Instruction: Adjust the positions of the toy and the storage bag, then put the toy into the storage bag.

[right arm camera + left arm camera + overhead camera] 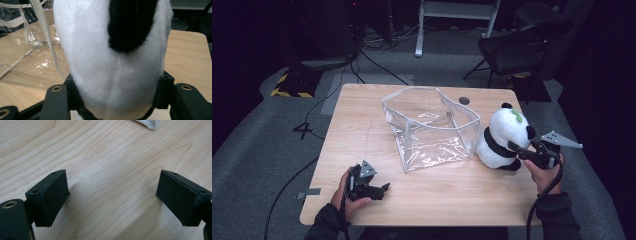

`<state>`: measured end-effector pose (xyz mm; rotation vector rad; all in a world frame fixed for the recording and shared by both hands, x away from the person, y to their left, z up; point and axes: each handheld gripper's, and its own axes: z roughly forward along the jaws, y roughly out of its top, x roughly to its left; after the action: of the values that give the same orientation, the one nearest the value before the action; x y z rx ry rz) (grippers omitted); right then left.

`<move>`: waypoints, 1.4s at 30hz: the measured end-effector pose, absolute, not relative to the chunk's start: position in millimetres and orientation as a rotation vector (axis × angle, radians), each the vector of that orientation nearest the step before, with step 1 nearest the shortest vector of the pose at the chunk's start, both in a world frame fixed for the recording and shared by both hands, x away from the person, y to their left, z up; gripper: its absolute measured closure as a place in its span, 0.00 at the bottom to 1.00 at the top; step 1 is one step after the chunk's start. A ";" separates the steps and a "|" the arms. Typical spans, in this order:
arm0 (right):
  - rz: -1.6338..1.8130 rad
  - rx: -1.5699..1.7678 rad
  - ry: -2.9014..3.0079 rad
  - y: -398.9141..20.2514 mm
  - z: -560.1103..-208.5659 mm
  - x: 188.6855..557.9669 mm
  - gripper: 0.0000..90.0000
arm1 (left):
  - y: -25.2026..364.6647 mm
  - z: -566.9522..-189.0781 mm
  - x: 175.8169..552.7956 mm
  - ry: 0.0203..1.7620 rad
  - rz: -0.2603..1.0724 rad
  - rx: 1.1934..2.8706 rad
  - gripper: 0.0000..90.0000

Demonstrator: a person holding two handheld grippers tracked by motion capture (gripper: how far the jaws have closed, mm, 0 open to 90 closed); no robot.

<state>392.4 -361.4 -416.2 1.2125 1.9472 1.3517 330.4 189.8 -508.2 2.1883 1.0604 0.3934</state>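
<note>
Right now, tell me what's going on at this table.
A person works with a hand-held gripper in each hand. The right hand-held gripper is clamped around a plush panda sitting on the wooden table beside an open clear plastic bag. The left hand-held gripper rests open and empty on the table's near left side.

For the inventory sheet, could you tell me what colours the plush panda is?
The plush panda is white with black patches and a small green tuft on its head, clearest in the high view.

Clear bag stands mid-tabletop, blocking the middle; panda just right of bag; wide free room left of bag.
</note>
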 end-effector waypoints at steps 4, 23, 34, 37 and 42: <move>1.355 1.204 1.948 -362.7 -416.6 391.4 0.46 | 189.8 -508.2 330.4 1.060 0.393 2.188 0.12; 1.357 1.167 1.937 -365.0 -412.3 386.0 0.50 | 189.6 -508.4 330.8 1.062 0.390 2.186 0.12; 1.374 1.147 1.914 -366.6 -406.2 380.8 0.52 | 189.5 -508.2 330.4 1.065 0.395 2.187 0.12; 1.376 1.133 1.909 -365.9 -402.9 378.8 0.53 | 189.3 -508.3 330.4 1.068 0.392 2.185 0.12; 1.387 1.112 1.888 -364.3 -393.2 375.9 0.53 | 189.5 -508.2 330.5 1.065 0.395 2.187 0.12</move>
<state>375.9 -364.3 -393.2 1.1118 1.8877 1.3874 330.5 189.5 -508.2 2.1870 1.0646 0.3950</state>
